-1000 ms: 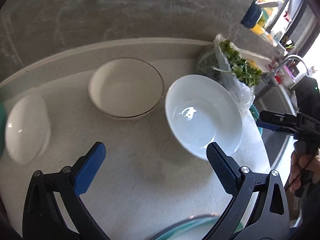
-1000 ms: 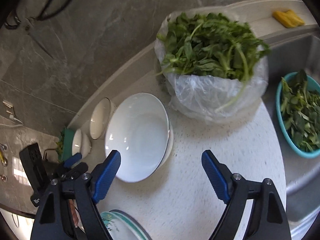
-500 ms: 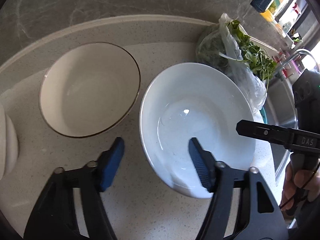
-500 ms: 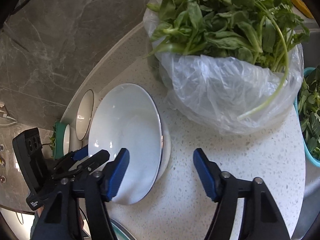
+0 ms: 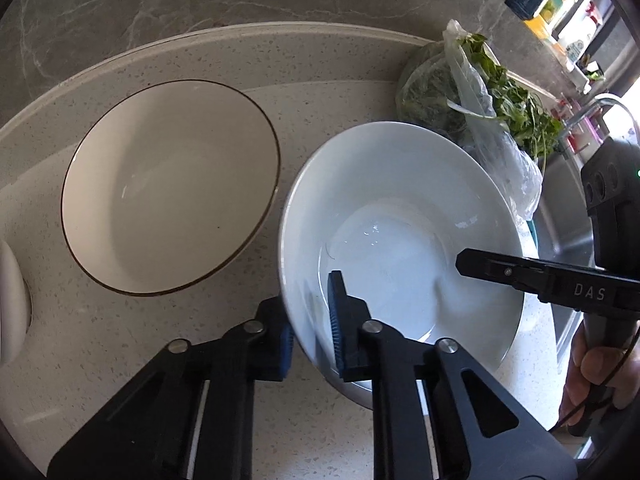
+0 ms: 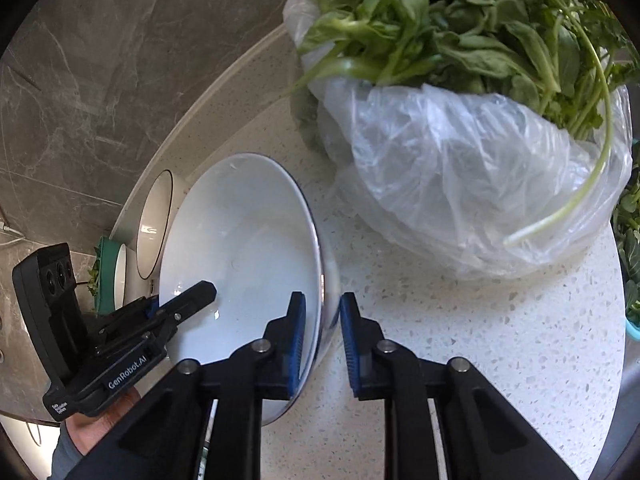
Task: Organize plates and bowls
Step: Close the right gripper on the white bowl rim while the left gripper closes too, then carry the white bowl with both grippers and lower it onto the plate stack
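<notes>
My left hand-held gripper (image 5: 311,322) was clamped on the near rim of the white bowl (image 5: 400,232), one blue pad outside the wall and the other inside. My right hand-held gripper (image 6: 322,334) gripped the same bowl (image 6: 240,248) at its opposite rim, again with one pad inside and one outside. From the left wrist view I could see a black finger of the right hand-held gripper (image 5: 520,272) reaching over the bowl's far right edge; from the right wrist view the left hand-held gripper (image 6: 160,312) showed at the bowl's left edge.

The bowl sat on the speckled tabletop (image 5: 120,328), or just at it; I could not tell whether its base was touching. Its inside looked empty and glossy. Just beside it to the left stood a cream bowl (image 5: 168,188) with a thin dark rim, upright and apart from the white one. Further left, at the frame's edge, a white dish (image 5: 10,300) was partly visible. In the right wrist view that cream bowl (image 6: 154,224) appeared behind the white one, with a green item (image 6: 105,280) beyond it.

A clear plastic bag (image 6: 460,184) of leafy greens (image 6: 460,24) lay on the tabletop (image 6: 480,340) near the white bowl's far side. The same bag (image 5: 480,120) sat close behind the bowl in the left wrist view, and a sink (image 5: 568,208) lay to the right.
</notes>
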`<state>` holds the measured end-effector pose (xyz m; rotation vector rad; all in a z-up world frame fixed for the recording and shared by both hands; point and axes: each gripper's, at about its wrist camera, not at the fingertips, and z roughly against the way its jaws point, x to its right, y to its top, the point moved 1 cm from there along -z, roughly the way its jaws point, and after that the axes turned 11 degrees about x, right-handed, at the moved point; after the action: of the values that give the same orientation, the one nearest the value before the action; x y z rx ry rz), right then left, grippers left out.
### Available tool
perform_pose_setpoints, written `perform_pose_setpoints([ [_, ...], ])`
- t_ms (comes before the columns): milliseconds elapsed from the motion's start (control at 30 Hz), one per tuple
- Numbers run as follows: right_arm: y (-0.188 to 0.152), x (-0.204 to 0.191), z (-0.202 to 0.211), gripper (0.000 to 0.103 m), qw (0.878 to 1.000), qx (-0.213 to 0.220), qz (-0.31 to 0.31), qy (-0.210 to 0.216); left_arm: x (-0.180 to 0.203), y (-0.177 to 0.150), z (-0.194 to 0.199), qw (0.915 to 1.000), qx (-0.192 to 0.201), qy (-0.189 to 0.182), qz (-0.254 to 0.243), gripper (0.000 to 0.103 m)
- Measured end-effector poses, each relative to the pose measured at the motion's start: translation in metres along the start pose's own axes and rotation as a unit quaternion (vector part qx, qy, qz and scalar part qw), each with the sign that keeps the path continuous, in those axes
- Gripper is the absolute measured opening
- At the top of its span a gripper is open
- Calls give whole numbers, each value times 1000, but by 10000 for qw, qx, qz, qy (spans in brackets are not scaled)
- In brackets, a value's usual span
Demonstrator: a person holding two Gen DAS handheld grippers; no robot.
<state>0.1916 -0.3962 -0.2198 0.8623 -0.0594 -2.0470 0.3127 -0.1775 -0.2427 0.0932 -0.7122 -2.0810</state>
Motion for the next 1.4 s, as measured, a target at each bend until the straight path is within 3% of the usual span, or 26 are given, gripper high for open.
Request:
perform_pose_setpoints([
  [400, 0, -10, -1, 20, 9998, 24, 138, -106, 2, -3, 16, 10000, 19, 41, -70, 10],
  [867, -6, -23, 26, 20, 9996, 116, 254, -38, 12, -12, 65, 9997, 224, -16, 2, 10],
  [1167, -31, -83, 30, 20, 9967, -65, 747, 315, -21, -40, 150, 9973, 612, 215, 351, 10],
  [1400, -69, -163, 3, 20, 9864, -502, 1377, 743, -93, -106, 218, 9896, 697, 669, 1070, 10],
])
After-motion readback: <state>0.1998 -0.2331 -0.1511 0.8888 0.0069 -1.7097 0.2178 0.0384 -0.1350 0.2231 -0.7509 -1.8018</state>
